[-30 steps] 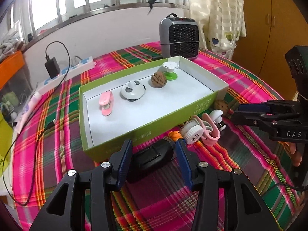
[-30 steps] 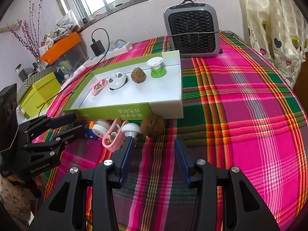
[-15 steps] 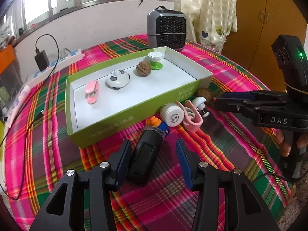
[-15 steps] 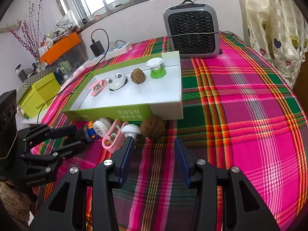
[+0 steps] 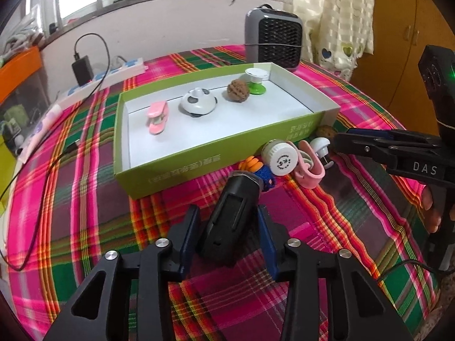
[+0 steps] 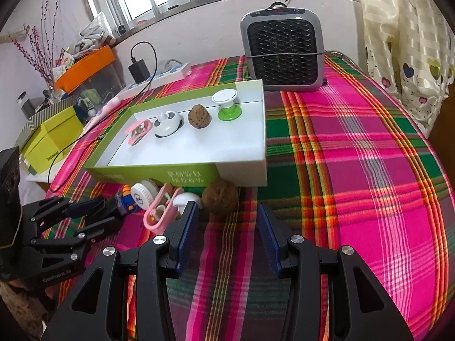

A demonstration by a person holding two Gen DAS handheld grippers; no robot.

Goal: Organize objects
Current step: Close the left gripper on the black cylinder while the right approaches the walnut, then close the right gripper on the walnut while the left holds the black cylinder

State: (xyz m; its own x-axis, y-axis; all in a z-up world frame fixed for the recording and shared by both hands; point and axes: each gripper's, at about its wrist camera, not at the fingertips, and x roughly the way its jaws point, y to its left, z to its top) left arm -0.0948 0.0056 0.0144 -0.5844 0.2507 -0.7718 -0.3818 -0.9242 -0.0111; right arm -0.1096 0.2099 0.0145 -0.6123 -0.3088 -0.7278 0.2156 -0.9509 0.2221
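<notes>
A black oblong device lies on the plaid cloth between the pads of my left gripper. The jaws are closing, and thin gaps still show at its sides. Behind it stands a green box holding a pink clip, a black-and-white round toy, a walnut and a green-footed white stand. In front of the box lie a small blue-and-orange figure, a white round cap, a second pink clip, a white knob and another walnut. My right gripper is open and empty, just short of that walnut.
A grey fan heater stands behind the box. A power strip with a plugged charger and trailing cable runs along the left. A yellow-green carton and clutter sit off the table's left edge. Bare plaid cloth stretches to the right.
The black device went from lying crosswise to lengthwise between my left jaws, and the jaws have narrowed around it. The left view drew back from the box. My right gripper stayed still.
</notes>
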